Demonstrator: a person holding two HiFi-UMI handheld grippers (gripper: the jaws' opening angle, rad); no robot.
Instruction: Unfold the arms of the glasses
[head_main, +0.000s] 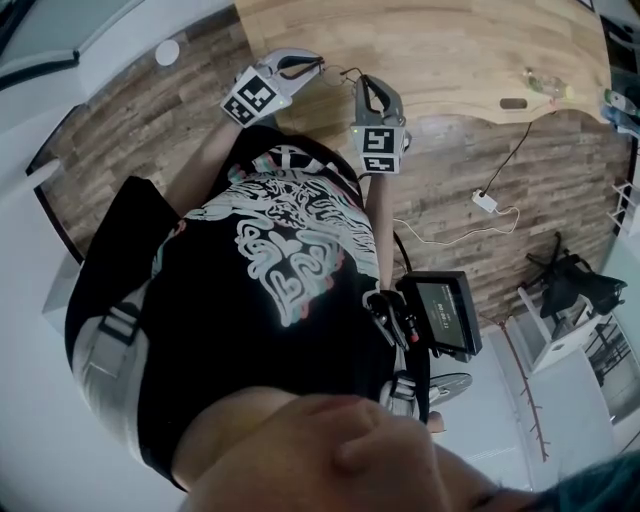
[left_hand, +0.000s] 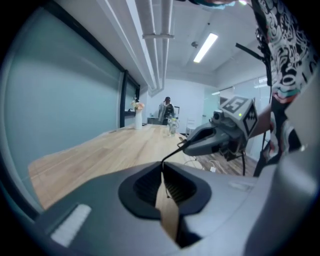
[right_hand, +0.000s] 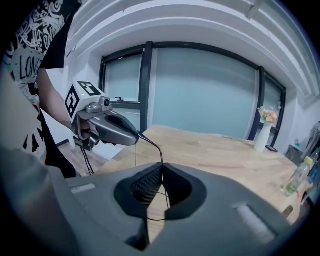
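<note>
Thin black wire glasses hang in the air between my two grippers, over the near edge of the wooden table. My left gripper is shut on one thin part of the glasses, which runs on to the right gripper's tip. My right gripper is shut on another part; a curved arm leads from its jaws to the left gripper. A wire lens rim shows below the right jaws. In each gripper view the jaws stand pressed together on the wire.
A white vase of flowers and a clear bottle stand far down the table. On the wood floor lie a white adapter with cable and a black chair. A screen device hangs at my waist. A person stands far off.
</note>
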